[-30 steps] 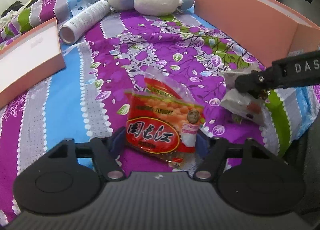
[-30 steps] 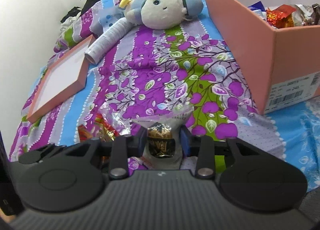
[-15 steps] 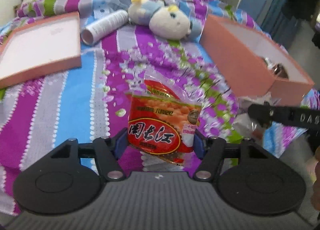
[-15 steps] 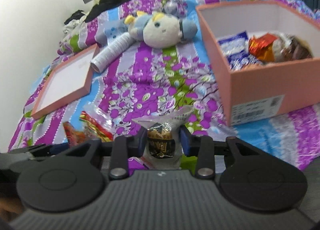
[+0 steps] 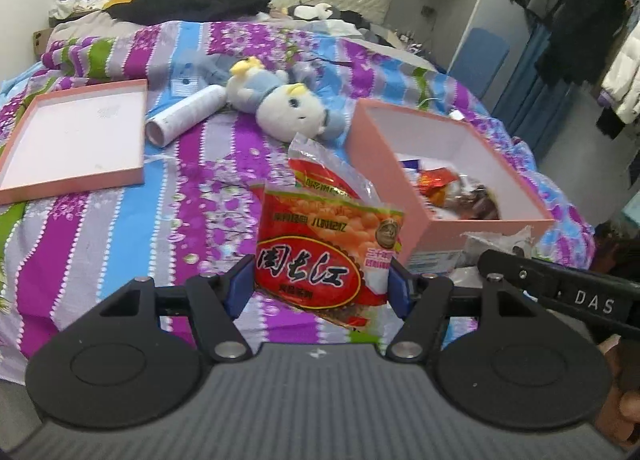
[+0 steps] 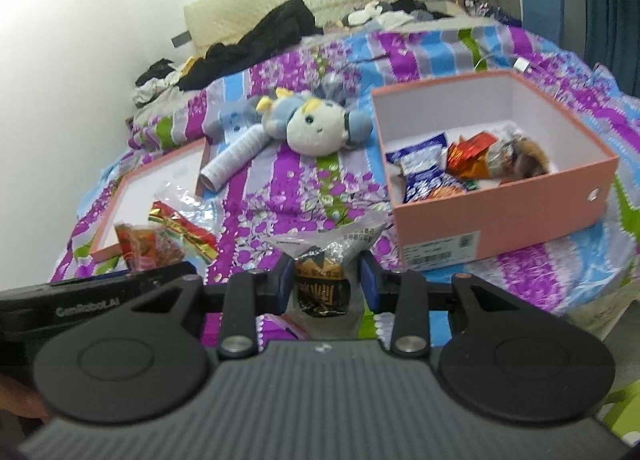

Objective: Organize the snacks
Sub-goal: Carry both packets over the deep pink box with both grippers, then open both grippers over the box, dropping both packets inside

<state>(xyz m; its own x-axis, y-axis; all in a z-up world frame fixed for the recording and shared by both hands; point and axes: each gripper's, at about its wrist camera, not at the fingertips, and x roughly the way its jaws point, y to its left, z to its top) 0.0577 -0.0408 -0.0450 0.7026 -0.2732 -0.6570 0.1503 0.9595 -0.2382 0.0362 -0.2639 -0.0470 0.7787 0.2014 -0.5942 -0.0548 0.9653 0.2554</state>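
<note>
From the left wrist camera, the left gripper (image 5: 322, 292) is clenched on a red snack packet (image 5: 326, 250), its blue pads pressing the packet's two side edges, and a second red-and-clear wrapper hangs behind it; both are held in the air above the striped bedspread (image 5: 120, 228), short of the pink box (image 5: 440, 180) that sits to the right with several snacks already inside. The grip is only on the thin edges of a limp bag, so I judge it could buckle and slide out on the way, or the trailing wrapper could catch on the box's near wall. In this view I count one box, one lid (image 5: 76, 140) lying open well to the left, one plush toy (image 5: 280, 108) and one white tube (image 5: 186, 116) beside it. From the right wrist camera, the right gripper (image 6: 323, 286) is grasping a small clear packet with a dark label (image 6: 322, 280), also in the air, nearer than the box (image 6: 500, 216). With both grippers heading for one opening they could bump. Inside the box I make out about four snacks, though the heap blurs, and the other gripper shows at the left with its red packet
</note>
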